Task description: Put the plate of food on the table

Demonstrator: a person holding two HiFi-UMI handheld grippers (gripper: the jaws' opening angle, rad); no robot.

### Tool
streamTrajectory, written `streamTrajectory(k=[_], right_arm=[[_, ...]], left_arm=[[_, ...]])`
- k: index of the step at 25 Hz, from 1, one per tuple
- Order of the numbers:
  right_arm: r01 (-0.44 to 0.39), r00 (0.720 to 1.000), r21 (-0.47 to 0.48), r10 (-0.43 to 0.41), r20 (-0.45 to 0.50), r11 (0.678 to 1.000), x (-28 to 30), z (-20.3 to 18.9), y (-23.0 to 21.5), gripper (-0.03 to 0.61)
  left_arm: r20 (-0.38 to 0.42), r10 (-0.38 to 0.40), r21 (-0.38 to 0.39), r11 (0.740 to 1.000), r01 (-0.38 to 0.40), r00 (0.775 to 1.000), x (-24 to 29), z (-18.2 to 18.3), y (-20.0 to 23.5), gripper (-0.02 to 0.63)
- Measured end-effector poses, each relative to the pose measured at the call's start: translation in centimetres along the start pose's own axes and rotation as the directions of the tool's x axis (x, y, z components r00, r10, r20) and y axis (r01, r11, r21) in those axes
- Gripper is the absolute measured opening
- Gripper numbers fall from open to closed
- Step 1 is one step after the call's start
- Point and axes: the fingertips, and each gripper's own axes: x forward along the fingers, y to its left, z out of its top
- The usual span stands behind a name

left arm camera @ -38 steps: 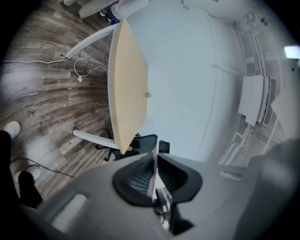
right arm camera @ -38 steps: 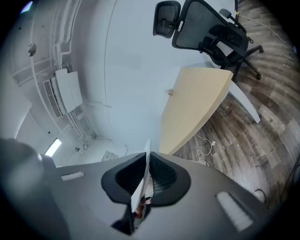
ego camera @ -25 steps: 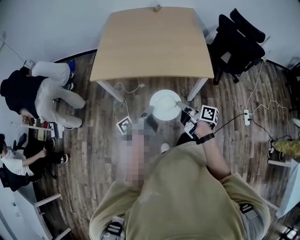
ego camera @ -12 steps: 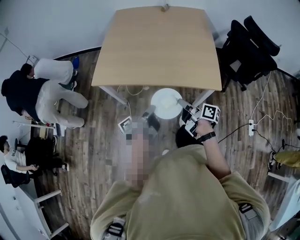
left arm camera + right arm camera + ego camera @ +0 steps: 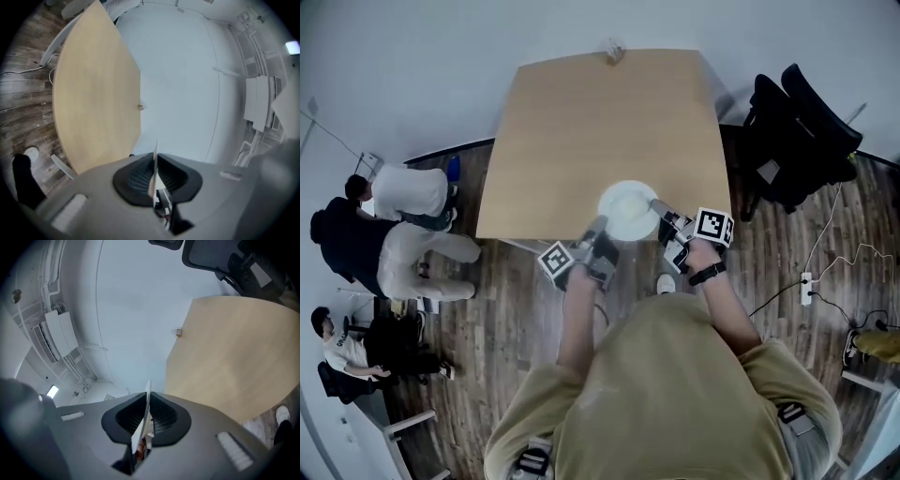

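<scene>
White plate (image 5: 628,208) hangs over the near edge of the pale wooden surface (image 5: 581,122), towards its right corner, with most of the disc above the wood. Whether it touches the top cannot be told, and no food can be made out on it.

The left tool (image 5: 600,227) is clamped narrow on the plate's near-left rim. The right tool (image 5: 658,205) has the right rim between its jaws, which are closing on it.

Beyond the plate the surface is bare up to a small object (image 5: 613,52) at the far edge, so there is open room ahead and to the left. A black chair (image 5: 797,131) stands close off the right edge. Plank floor (image 5: 487,300) lies to the near side, with a power strip (image 5: 807,289) to the right and people (image 5: 403,225) well apart on the left.

Only the head view shows the round plate and both tools together. Each tool's own view shows the rim edge-on as a thin white line between dark ribbed pads, which the head view cannot show.
</scene>
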Motion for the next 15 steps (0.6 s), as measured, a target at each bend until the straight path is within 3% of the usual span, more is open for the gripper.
streamTrajectory(k=[7, 15], right_arm=[[0.020, 1.000, 0.020, -0.021, 0.012, 1.000, 0.4, 12.8, -5.3, 0.023], [-0.012, 0.999, 0.028, 0.011, 0.032, 1.000, 0.6, 14.8, -5.4, 0.020]], left_arm=[[-0.018, 0.085, 0.032, 0.996, -0.085, 0.996, 13.9, -1.2, 1.4, 0.015], [-0.046, 0.029, 0.032, 0.999, -0.028, 0.998, 15.3, -1.6, 0.5, 0.017]])
